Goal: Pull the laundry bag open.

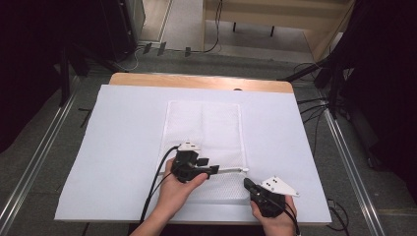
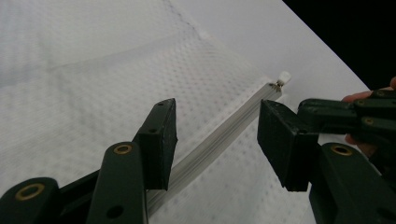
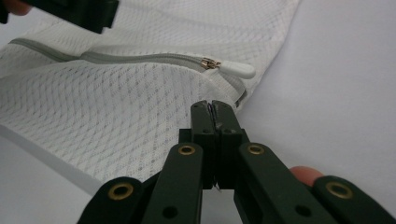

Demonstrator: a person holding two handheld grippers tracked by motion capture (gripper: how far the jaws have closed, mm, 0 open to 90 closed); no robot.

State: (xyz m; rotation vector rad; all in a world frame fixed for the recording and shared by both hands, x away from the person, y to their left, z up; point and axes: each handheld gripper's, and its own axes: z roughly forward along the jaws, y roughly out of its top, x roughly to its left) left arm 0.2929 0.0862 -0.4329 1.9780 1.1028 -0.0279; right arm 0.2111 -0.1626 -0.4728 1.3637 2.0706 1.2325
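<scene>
A white mesh bag lies flat on the white sheet, with a grey zipper across its near part. The zipper's white pull sits at the bag's right end. My left gripper is open, one jaw on each side of the zipper line, just above the fabric. My right gripper is shut, its tips at the bag's right edge just below the pull, seemingly pinching the mesh. The right gripper also appears in the left gripper view, beside the pull.
The white sheet covers most of a wooden table. Metal rails run along both sides, with cables on the floor at the right. Dark equipment stands at the far left and right.
</scene>
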